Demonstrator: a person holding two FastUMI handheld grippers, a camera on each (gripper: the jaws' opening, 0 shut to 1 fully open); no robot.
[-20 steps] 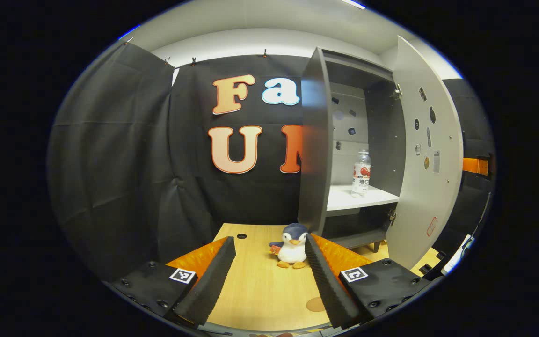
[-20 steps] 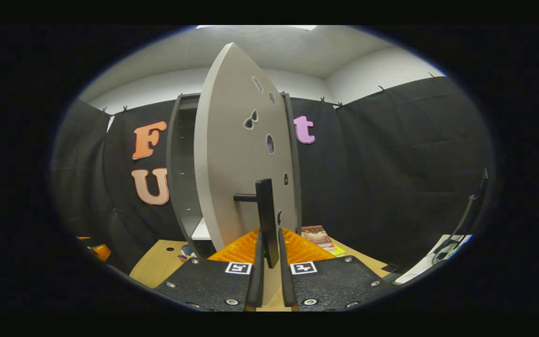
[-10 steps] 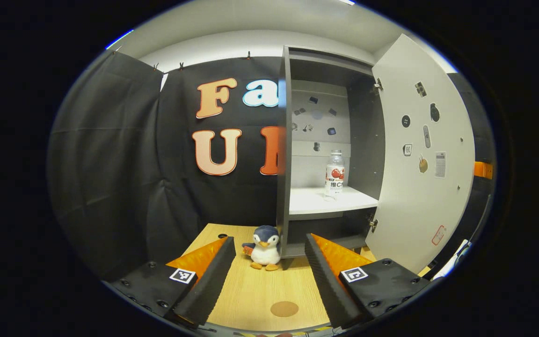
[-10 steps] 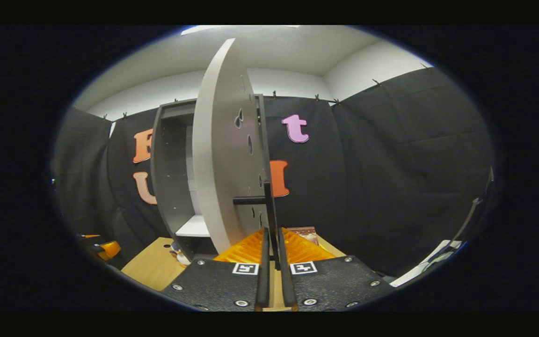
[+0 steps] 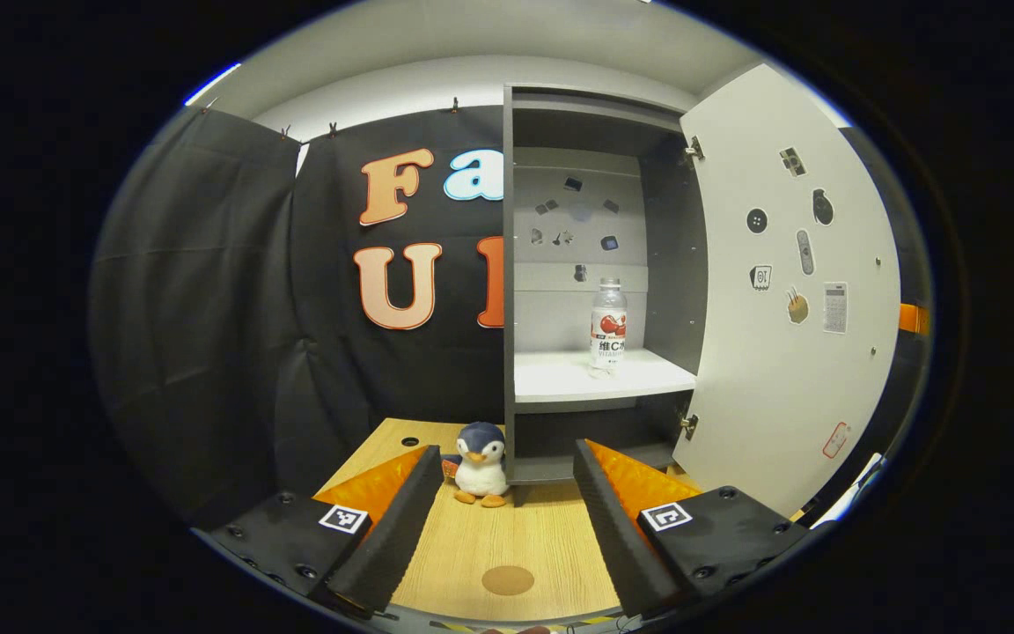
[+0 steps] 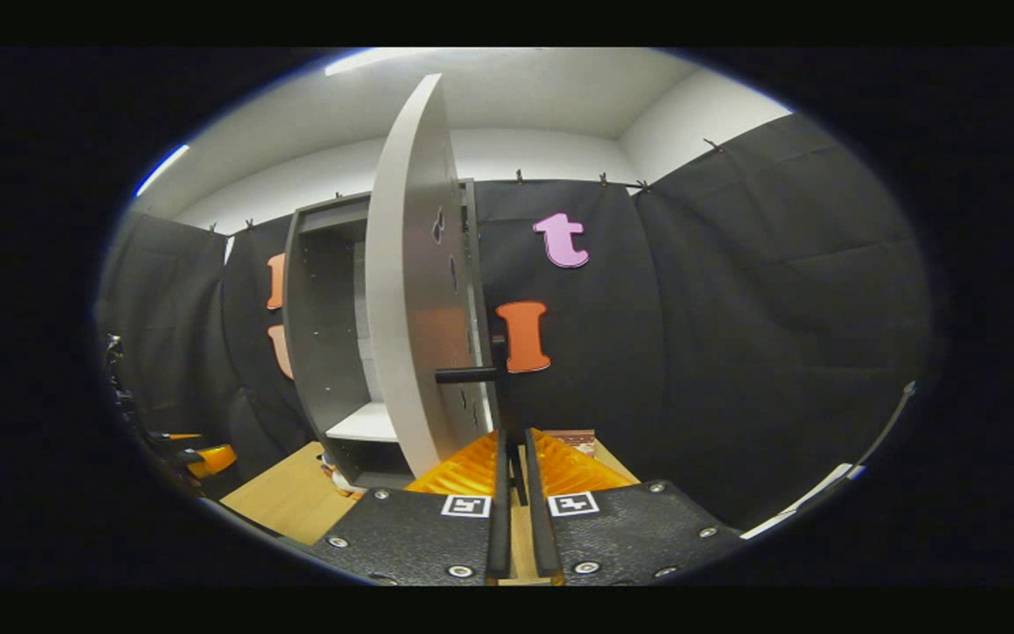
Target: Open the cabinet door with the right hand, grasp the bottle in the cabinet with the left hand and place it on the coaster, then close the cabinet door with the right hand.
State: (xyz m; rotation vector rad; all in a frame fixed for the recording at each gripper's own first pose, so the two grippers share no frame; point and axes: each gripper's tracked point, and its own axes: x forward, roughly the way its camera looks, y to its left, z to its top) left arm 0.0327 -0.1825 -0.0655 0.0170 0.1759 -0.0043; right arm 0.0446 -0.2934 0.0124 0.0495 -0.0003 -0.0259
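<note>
Left gripper view: over the pale wooden table (image 5: 525, 537), my left fingers (image 5: 401, 519) are spread wide, empty. The clear plastic bottle (image 5: 608, 324) stands on the grey cabinet's white shelf (image 5: 560, 380); the round brown coaster (image 5: 508, 580) lies below.

Right gripper view: my right fingers (image 6: 499, 493) clamp the door's thin black handle (image 6: 500, 387), white cabinet door (image 6: 410, 291) swung open.

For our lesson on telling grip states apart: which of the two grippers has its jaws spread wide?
The left gripper: its jaws stand far apart over the wooden table. The right gripper has its jaws nearly together around the door handle.
</note>
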